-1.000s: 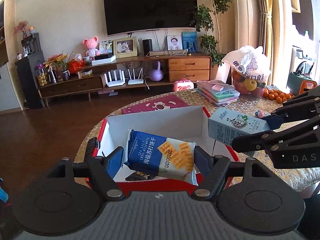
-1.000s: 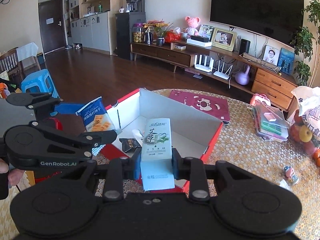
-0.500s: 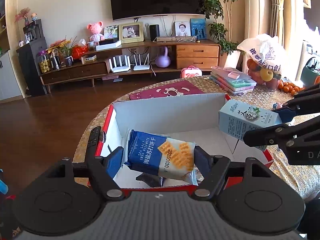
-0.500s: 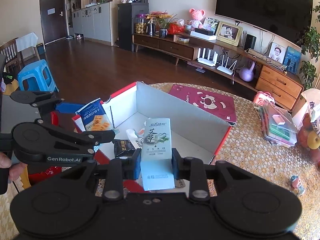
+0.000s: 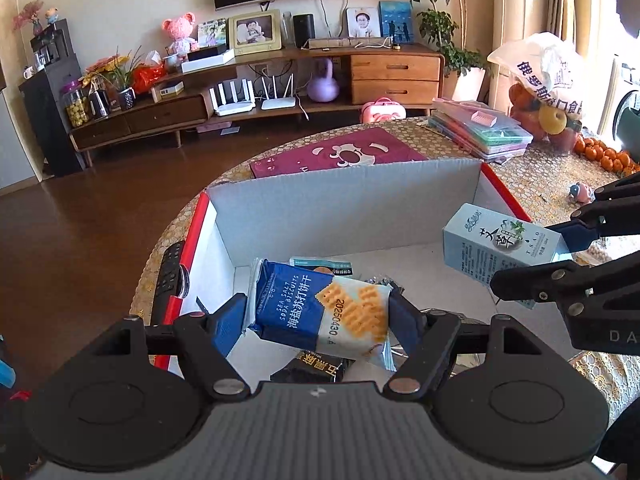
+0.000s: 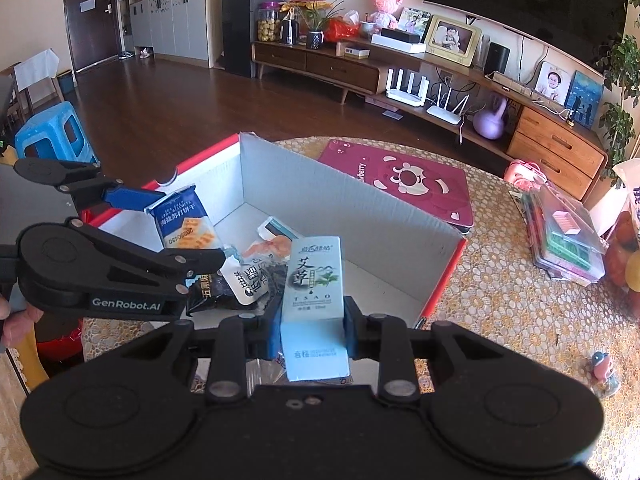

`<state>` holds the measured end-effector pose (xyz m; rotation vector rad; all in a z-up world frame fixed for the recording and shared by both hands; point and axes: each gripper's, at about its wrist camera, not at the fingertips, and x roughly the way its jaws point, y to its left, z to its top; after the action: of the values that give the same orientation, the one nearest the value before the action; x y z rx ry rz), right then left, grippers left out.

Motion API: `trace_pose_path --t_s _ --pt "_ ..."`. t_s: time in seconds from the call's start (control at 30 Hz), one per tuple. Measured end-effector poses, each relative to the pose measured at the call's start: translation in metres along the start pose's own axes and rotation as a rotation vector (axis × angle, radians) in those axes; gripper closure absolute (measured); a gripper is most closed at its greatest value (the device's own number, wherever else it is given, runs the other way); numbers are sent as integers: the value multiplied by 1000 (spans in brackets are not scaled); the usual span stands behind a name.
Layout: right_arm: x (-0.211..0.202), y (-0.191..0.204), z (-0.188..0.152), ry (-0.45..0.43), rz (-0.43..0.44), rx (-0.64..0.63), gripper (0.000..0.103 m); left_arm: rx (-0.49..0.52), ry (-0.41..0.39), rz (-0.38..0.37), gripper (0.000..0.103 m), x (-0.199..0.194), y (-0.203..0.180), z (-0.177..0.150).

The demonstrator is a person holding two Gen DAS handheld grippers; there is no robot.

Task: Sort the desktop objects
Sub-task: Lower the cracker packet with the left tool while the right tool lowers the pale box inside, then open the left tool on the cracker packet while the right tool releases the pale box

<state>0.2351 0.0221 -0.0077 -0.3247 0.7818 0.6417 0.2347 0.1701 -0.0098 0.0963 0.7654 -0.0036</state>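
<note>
Left gripper [image 5: 318, 316]: clamped on biscuit packet [image 5: 320, 312], held over the box's near-left corner.
Right gripper [image 6: 311, 326]: clamped on pale blue carton [image 6: 314, 304], above the box's right edge.
Box [image 5: 348, 208]: red-rimmed, holds loose snack packets [image 6: 240, 276].

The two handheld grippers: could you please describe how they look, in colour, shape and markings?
Both are matte black plastic. The left gripper and right gripper each have blue finger pads, angled linkage arms with silver pivot screws, and two round discs on the body. White lettering reads GenRobot.AI on the left one's side; the right shows "DA", cut off.
</note>
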Motion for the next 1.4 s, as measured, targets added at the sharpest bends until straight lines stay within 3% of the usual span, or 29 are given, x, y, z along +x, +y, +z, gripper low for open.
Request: trace_pose_path --t_s 0.7,1.4 --pt "70 7 11 121 -91 -99 74 59 130 62 29 55 -11 8" --pt "85 13 0 173 -86 -148 74 23 236 66 29 73 4 4"
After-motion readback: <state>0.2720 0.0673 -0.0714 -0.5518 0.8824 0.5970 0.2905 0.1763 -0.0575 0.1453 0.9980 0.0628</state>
